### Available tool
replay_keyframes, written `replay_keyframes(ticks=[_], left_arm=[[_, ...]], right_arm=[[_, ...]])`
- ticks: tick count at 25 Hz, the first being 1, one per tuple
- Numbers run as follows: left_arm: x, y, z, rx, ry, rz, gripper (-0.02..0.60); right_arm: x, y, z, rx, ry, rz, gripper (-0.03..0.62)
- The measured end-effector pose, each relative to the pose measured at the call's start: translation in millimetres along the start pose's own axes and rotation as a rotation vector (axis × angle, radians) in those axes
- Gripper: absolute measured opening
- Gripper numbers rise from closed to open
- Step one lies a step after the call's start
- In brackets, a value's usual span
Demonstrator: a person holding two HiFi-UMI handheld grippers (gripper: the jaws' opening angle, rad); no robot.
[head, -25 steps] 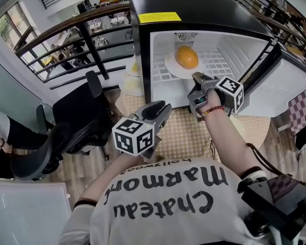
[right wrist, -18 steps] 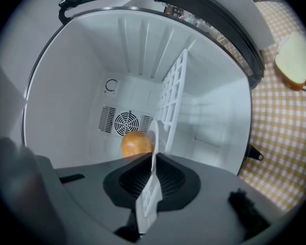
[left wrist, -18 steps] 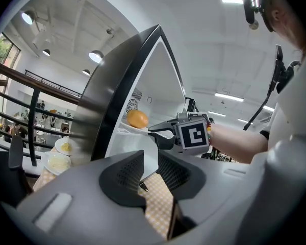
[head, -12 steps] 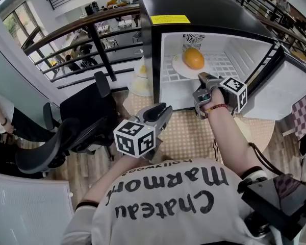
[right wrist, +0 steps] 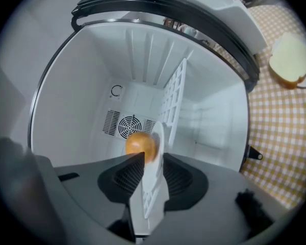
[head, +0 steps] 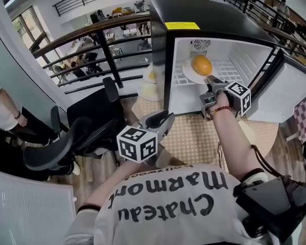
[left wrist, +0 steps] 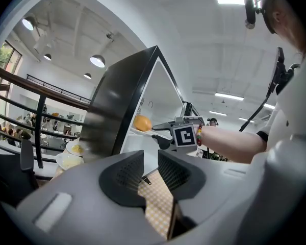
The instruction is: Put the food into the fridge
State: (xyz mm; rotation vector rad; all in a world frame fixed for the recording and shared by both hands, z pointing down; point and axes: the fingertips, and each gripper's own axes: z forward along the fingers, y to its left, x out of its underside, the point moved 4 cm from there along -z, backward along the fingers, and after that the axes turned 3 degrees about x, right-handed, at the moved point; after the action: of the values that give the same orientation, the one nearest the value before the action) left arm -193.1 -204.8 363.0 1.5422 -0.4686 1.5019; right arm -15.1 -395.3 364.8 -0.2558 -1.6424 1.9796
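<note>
A black mini fridge (head: 209, 14) stands open with a white inside. On its wire shelf (right wrist: 174, 96) lies a white plate (head: 189, 76) bearing an orange bun (head: 202, 65). My right gripper (head: 210, 80) reaches to the plate's near rim. Its jaws are opening, and the plate (right wrist: 158, 152) rim sits loosely between them, with the bun (right wrist: 139, 145) just beyond. My left gripper (head: 166, 120) hangs in the air in front of the fridge, open, with nothing between its jaws. From the left gripper view the bun (left wrist: 142, 122) shows in the fridge.
The fridge door (head: 290, 86) swings out to the right. A checkered cloth (head: 188, 137) covers the table, with a bread slice (right wrist: 290, 60) on a plate to the right. More plates of food (head: 150, 86) sit left of the fridge. A black office chair (head: 81, 131) and a railing stand at the left.
The head view has swung left, so the fridge now sits further right. The right gripper stays at the plate's rim on the shelf. The left gripper has barely moved.
</note>
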Motion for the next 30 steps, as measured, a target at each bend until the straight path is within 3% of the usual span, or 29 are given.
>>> replay_keyframes(ticks=[6, 10, 18, 21, 30], left_arm=[[5, -2, -22, -0.007, 0.002, 0.01, 0.092], [13, 1, -34, -0.028, -0.008, 0.006, 0.092], [17, -24, -23, -0.056, -0.025, 0.004, 0.092], [13, -41, -12, -0.081, -0.063, -0.009, 0.087], [36, -118, 22, -0.191, -0.175, -0.081, 0.077]], right_arm=[[-4, 5, -8, 0.098, -0.072, -0.099, 0.121], [-1, -4, -17, 0.104, -0.081, -0.089, 0.121], [-5, 12, -47, -0.02, -0.02, -0.193, 0.12], [-17, 15, -68, -0.077, 0.014, -0.273, 0.071], [-76, -34, -149, -0.164, 0.119, -0.458, 0.017]])
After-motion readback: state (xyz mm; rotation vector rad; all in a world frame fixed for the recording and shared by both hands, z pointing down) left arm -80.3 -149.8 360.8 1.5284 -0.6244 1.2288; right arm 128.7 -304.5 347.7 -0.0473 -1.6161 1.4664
